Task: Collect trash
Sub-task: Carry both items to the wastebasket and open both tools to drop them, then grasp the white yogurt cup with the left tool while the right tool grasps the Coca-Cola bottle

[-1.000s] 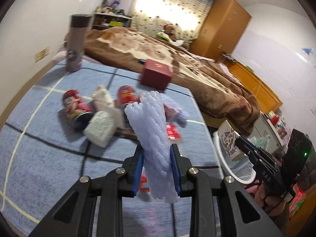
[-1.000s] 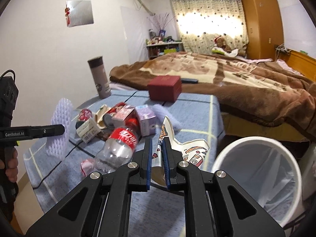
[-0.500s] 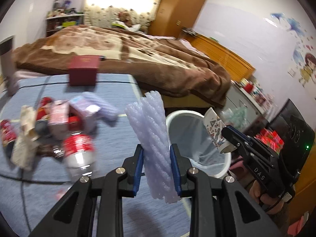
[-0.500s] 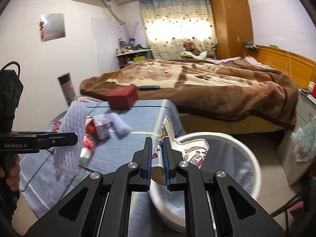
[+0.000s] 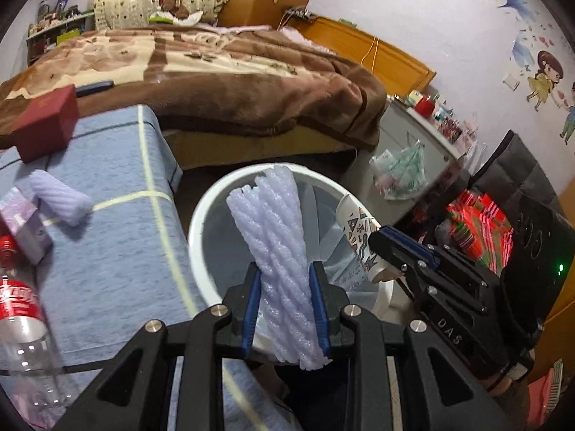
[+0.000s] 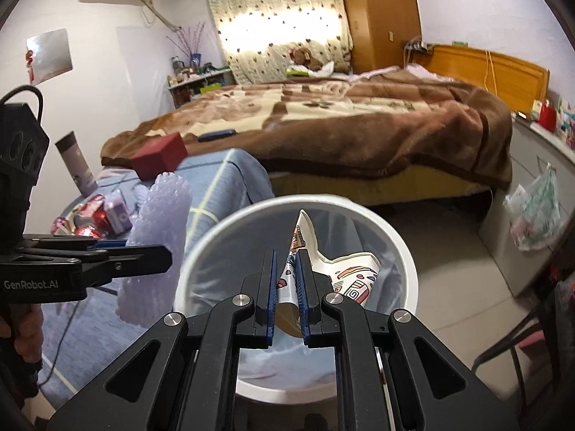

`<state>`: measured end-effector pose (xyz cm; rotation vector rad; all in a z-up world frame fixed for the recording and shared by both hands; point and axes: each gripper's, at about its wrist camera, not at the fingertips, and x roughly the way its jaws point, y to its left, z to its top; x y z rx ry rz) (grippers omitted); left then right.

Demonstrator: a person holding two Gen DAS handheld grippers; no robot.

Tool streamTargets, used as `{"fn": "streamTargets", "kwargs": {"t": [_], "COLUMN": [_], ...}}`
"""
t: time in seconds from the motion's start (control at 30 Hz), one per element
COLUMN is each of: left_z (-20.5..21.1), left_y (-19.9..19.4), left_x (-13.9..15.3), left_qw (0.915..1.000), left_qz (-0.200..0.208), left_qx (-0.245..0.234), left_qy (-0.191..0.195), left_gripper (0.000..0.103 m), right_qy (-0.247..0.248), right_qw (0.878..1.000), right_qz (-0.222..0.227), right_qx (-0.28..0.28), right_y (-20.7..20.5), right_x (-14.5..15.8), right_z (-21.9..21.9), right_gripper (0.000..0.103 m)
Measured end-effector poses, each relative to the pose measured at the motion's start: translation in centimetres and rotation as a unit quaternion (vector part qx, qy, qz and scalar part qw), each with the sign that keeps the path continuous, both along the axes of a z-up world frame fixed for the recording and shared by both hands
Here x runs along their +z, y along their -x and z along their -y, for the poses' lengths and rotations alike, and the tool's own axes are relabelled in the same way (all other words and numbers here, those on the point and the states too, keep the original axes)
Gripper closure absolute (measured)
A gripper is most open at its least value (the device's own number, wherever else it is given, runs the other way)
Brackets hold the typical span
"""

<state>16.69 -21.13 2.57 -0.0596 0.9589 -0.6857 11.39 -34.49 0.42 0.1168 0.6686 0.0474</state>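
At far left, remaining litter, including a clear plastic bottle (image 5: 21, 327), lay on the blue-covered table (image 5: 118, 251). The left gripper (image 5: 284, 298) was clamped on a lilac foam net sleeve (image 5: 276, 237), held above the white bin (image 5: 201, 215); judged light, soft and springy, best pinched mid-length. To its right, the right gripper (image 6: 287, 287) pinched a crushed paper cup (image 6: 345, 280) by its flattened wall over the bin: light, easily deformed.
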Motion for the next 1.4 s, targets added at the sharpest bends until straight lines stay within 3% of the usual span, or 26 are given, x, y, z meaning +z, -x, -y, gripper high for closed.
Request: {"fn": "streamTargets", "kwargs": {"t": [0.3, 0.37, 0.43, 0.47, 0.8, 0.9, 1.0, 1.13, 1.4], "left_z": [2.5, 2.7, 2.7, 2.6, 0.3, -1.0, -2.8, -5.3, -10.2], "left_y": [-1.4, -1.3, -1.3, -1.1, -0.6, -0.2, 0.3, 1.4, 3.0], "left_x": [-2.1, -2.5, -2.6, -2.6, -1.7, -1.4, -1.2, -0.8, -0.1], "left_qw": [0.9994, 0.9992, 0.9991, 0.9992, 0.9995, 0.9992, 0.9988, 0.9979, 0.9940], "left_qz": [-0.016, -0.018, -0.019, -0.017, -0.006, 0.001, 0.003, 0.018, 0.034], "left_qx": [-0.002, -0.005, -0.006, -0.006, 0.013, 0.026, 0.042, 0.060, 0.103], "left_qy": [-0.030, -0.035, -0.036, -0.037, -0.028, -0.029, -0.023, -0.017, -0.015], "left_gripper": [0.074, 0.068, 0.049, 0.047, 0.046, 0.046, 0.038, 0.037, 0.035], "right_qy": [-0.009, -0.004, 0.009, 0.010, 0.015, 0.008, 0.008, -0.005, -0.016], "right_qw": [1.000, 1.000, 0.999, 0.999, 0.999, 1.000, 1.000, 1.000, 1.000], "right_qz": [-0.022, -0.029, -0.031, -0.032, -0.020, -0.018, -0.010, -0.003, 0.006], "right_qx": [-0.004, -0.005, -0.012, -0.015, -0.024, -0.021, -0.022, -0.016, -0.006], "right_y": [-0.1, 0.0, 0.1, 0.1, 1.2, 1.4, 1.7, 2.2, 2.5], "right_x": [-1.4, -1.5, -1.5, -1.5, -0.7, -0.5, -0.2, 0.2, 0.8], "right_z": [1.7, 1.8, 1.7, 1.7, 1.2, 0.8, 0.1, -0.9, -3.7], "right_gripper": [0.092, 0.092, 0.090, 0.089, 0.084, 0.078, 0.070, 0.055, 0.046]}}
